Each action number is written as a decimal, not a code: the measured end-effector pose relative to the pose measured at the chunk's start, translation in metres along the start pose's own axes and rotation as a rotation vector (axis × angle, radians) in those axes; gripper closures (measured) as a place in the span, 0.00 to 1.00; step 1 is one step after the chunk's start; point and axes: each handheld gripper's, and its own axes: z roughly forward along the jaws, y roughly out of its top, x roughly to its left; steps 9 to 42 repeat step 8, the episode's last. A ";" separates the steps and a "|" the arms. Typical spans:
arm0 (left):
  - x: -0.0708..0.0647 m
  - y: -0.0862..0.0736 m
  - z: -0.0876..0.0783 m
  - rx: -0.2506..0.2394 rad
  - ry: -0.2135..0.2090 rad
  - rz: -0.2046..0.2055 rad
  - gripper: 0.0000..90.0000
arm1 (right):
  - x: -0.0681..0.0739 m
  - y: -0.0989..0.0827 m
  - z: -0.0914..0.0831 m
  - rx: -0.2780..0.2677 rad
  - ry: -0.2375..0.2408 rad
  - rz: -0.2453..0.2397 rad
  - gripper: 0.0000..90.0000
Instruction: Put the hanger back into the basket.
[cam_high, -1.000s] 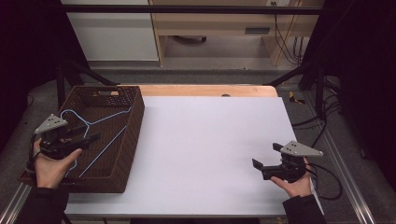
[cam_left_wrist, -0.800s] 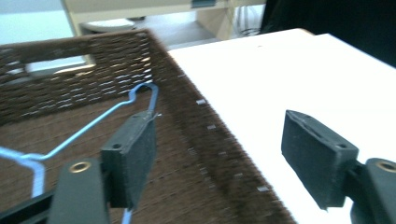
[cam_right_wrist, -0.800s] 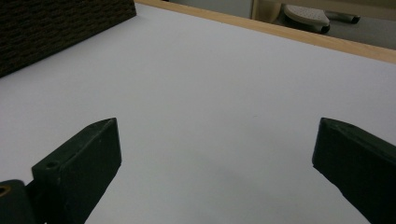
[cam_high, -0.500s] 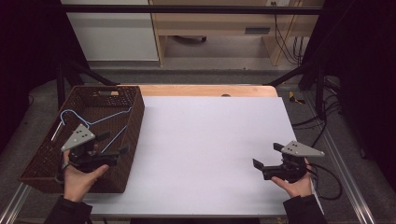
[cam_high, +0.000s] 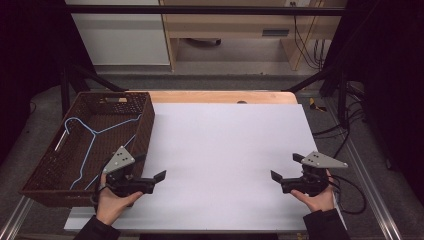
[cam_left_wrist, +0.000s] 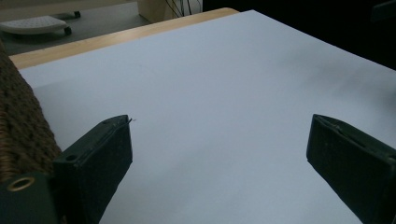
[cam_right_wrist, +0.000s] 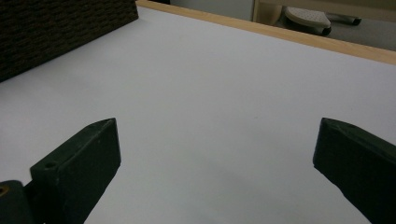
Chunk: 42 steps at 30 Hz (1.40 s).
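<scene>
Wicker basket (cam_high: 47, 170), left of frame, contains one blue hanger (cam_high: 90, 137). Left gripper (cam_high: 152, 179) has just opened wide, empty; right gripper (cam_high: 284, 172) wide, empty.

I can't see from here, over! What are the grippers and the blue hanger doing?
Left gripper open, empty. Right gripper open, empty. Blue hanger lying in basket. White tabletop bare between them.

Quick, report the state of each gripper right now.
Left gripper: open, jaws just opened wider, nothing between them.
Right gripper: open, holding nothing.
</scene>
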 end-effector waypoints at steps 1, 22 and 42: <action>-0.002 -0.001 0.002 0.003 0.003 0.006 0.07 | 0.000 0.000 0.000 0.001 0.001 0.001 0.01; -0.002 -0.007 0.007 0.014 -0.015 0.004 0.07 | 0.000 -0.001 -0.001 -0.001 0.002 -0.003 0.01; -0.002 -0.007 0.007 0.014 -0.015 0.004 0.07 | 0.000 -0.001 -0.001 -0.001 0.002 -0.003 0.01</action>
